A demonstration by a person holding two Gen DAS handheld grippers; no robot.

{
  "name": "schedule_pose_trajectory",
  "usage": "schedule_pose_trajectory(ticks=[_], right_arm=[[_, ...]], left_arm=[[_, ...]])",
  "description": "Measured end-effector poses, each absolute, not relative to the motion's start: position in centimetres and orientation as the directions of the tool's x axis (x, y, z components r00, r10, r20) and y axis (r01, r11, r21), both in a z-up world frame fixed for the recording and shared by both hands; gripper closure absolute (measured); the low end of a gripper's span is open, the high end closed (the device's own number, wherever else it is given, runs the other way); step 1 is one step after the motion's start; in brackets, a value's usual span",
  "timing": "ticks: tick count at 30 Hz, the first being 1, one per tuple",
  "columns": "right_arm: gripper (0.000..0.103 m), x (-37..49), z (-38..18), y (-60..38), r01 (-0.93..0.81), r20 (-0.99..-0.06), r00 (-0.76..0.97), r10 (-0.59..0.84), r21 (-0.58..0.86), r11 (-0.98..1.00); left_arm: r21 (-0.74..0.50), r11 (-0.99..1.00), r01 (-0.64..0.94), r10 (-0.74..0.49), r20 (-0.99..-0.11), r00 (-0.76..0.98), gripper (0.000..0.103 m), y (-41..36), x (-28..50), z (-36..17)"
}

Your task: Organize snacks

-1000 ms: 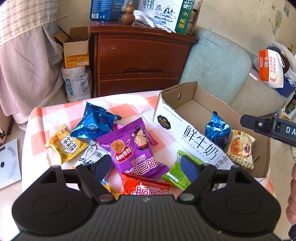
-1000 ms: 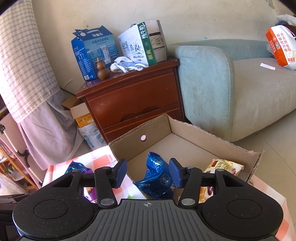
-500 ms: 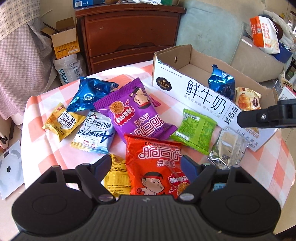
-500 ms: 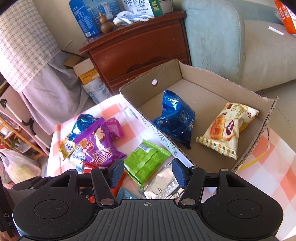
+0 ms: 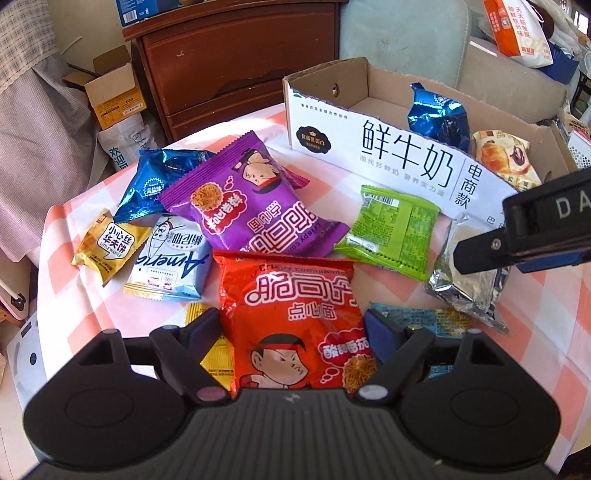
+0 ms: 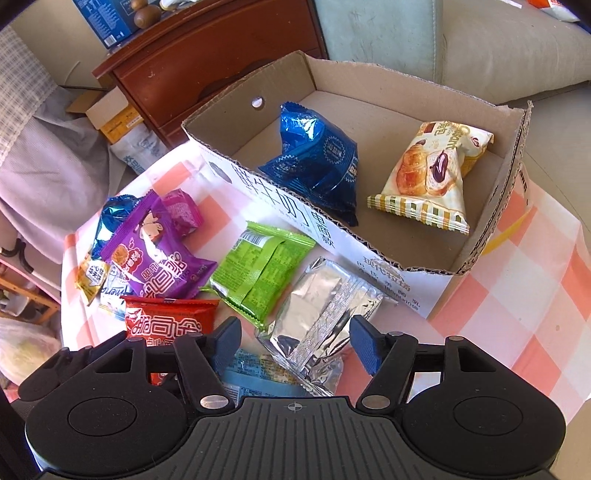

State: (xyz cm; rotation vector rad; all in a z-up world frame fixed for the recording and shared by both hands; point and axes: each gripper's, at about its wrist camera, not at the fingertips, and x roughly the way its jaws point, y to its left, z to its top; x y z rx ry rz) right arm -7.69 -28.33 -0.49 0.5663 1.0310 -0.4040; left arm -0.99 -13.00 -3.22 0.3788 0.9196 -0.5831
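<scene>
A cardboard box (image 6: 491,218) on the checked table holds a blue packet (image 6: 317,162) and a croissant packet (image 6: 432,173). Loose snacks lie beside it: a red packet (image 5: 291,317), purple packet (image 5: 251,206), green packet (image 5: 395,229), silver packet (image 6: 325,314), and several smaller ones. My left gripper (image 5: 293,332) is open, its fingers either side of the red packet and above it. My right gripper (image 6: 295,339) is open above the silver packet. The right gripper also shows at the right edge of the left wrist view (image 5: 524,240).
The box also shows in the left wrist view (image 5: 369,136). A brown dresser (image 5: 236,62) and a pale sofa (image 5: 402,33) stand behind the table. A small open carton (image 5: 110,92) sits on the floor at the left. The table edge (image 6: 554,199) runs close behind the box.
Both grippers have pulled back and tilted down from the box toward the loose snacks. The left now hovers over the red packet, the right over the silver packet. Both stayed open.
</scene>
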Motion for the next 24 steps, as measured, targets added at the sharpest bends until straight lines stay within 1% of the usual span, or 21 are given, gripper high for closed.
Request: schedule_pose_trajectory(ticks=[4, 10, 11, 13, 14, 19, 24], right_arm=[[0.038, -7.1, -1.5, -28.2, 0.610, -0.899, 0.427, -0.099, 0.206, 0.765], [0.036, -5.9, -2.8, -28.0, 0.650, -0.902, 0.395, -0.173, 0.141, 0.747], [0.036, -5.8, -3.0, -27.9, 0.654, -0.903, 0.391, -0.177, 0.137, 0.744], [0.036, -5.6, -3.5, -27.9, 0.658, -0.903, 0.391, -0.177, 0.140, 0.740], [0.037, -5.5, -3.6, -27.8, 0.659, -0.902, 0.392, -0.179, 0.140, 0.739], [0.041, -5.5, -3.8, -27.2, 0.619, -0.889, 0.419, -0.187, 0.128, 0.775], [0.041, -5.4, -3.6, -26.1, 0.530, -0.884, 0.449, -0.130, 0.147, 0.835]], left_arm=[[0.059, 0.802, 0.594, -0.292, -0.829, 0.477, 0.020, -12.2, -0.4, -3.3], [0.024, 0.832, 0.554, -0.292, -0.830, 0.475, 0.025, -10.6, 0.4, -3.1], [0.020, 0.834, 0.551, -0.293, -0.830, 0.475, 0.027, -10.4, 0.4, -3.1], [0.014, 0.837, 0.547, -0.297, -0.828, 0.475, 0.035, -10.0, 0.5, -3.0], [0.010, 0.838, 0.545, -0.299, -0.828, 0.475, 0.036, -9.8, 0.6, -2.9], [-0.015, 0.843, 0.537, -0.315, -0.824, 0.472, 0.038, -8.5, 0.9, -2.9], [-0.014, 0.850, 0.526, -0.311, -0.820, 0.481, 0.039, -7.5, 0.9, -2.8]])
